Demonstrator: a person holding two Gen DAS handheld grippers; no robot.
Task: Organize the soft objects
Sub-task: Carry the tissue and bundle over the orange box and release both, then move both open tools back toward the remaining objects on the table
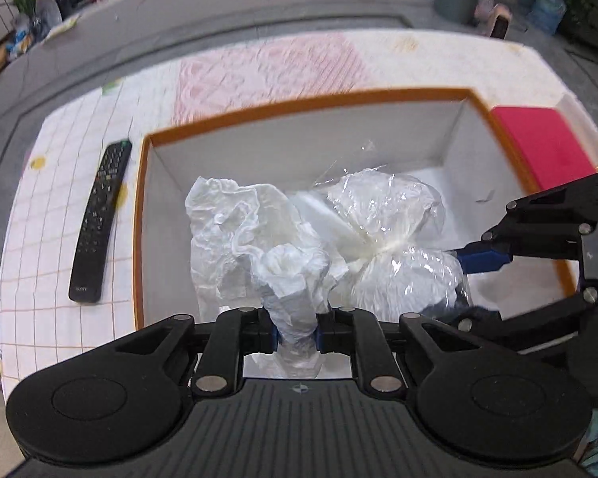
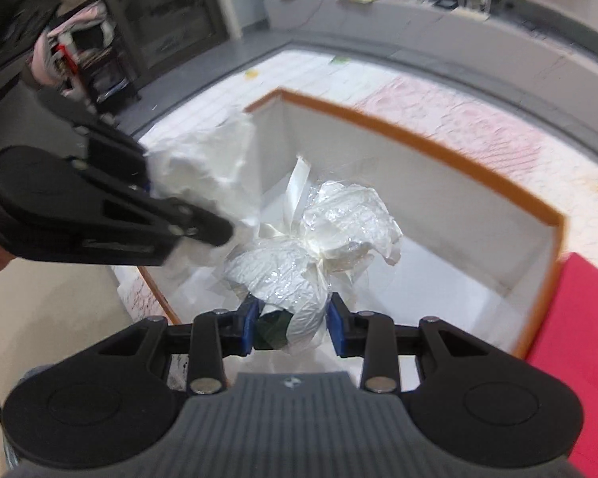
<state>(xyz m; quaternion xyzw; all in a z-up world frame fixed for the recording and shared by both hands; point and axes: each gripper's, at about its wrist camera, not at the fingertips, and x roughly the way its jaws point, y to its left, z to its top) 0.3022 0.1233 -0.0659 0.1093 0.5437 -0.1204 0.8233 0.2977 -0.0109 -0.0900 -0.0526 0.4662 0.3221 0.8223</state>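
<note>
Left gripper [image 1: 295, 328]: jaws narrow, clamped on a crumpled white paper wad [image 1: 255, 239], held above the box.
Right gripper [image 2: 291, 332]: pads pinching a white bundle wrapped in clear crinkled plastic [image 2: 323, 255], at 3 o'clock of the wad.
Box: white-walled rectangular box with orange rim [image 1: 299, 103], under both bundles.
Remote: long black remote control [image 1: 99, 219], at 9 o'clock of the box on the grid-patterned cloth [image 1: 52, 239].
Pad: flat red pad [image 1: 538, 143], at 2 o'clock.

Crumpled white tissue [image 1: 251, 235], plastic-wrapped bundle [image 1: 394, 239], apparently above box [image 1: 299, 107].
</note>
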